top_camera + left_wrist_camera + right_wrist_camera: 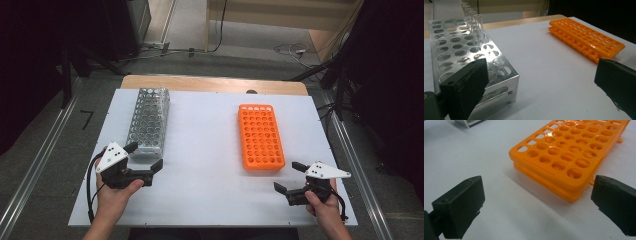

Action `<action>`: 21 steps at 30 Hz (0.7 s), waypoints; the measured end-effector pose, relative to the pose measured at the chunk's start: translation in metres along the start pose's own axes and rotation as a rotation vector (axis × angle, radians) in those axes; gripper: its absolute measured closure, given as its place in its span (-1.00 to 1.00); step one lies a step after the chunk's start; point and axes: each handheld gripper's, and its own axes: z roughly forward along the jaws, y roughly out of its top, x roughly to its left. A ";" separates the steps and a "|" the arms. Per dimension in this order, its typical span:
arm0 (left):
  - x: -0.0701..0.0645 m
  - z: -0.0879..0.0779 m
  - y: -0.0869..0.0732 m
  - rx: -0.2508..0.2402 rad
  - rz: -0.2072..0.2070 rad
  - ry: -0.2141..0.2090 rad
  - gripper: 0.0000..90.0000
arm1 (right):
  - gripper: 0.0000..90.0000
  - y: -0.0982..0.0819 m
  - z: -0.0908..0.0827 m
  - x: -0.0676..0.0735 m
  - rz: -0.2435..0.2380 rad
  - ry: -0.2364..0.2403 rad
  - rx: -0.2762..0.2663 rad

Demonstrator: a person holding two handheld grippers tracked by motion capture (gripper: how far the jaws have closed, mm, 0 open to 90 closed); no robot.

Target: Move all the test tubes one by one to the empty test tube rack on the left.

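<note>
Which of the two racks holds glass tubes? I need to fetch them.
The silver metal rack by the left gripper: clear tubes stand at its far end. The orange rack looks empty.

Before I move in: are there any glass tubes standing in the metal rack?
Yes, the left gripper view shows a row of clear glass tubes standing in the far holes of the metal rack.

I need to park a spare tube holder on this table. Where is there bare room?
The widest bare patch lies between the metal rack and the orange rack. The near strip between the left gripper and right gripper is also bare. It is tighter by the metal rack's near end, where the left gripper sits.
</note>
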 end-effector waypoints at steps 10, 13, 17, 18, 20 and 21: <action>0.001 -0.025 -0.023 -0.019 0.010 0.001 -1.00 | -1.00 -0.008 -0.002 -0.011 0.018 -0.033 -0.002; 0.003 -0.029 -0.028 -0.019 0.001 0.008 -1.00 | -1.00 -0.011 0.000 -0.014 0.024 -0.040 0.004; 0.007 -0.035 -0.030 -0.039 -0.022 0.002 -1.00 | -1.00 -0.015 0.001 -0.019 0.032 -0.055 0.004; 0.008 -0.037 -0.031 -0.048 -0.023 -0.007 -1.00 | -1.00 -0.015 0.001 -0.020 0.036 -0.058 0.004; 0.011 -0.040 -0.033 -0.058 -0.024 -0.006 -1.00 | -1.00 -0.015 0.000 -0.021 0.037 -0.068 0.000; 0.013 -0.041 -0.034 -0.064 -0.027 -0.002 -1.00 | -1.00 -0.015 -0.001 -0.021 0.040 -0.067 -0.007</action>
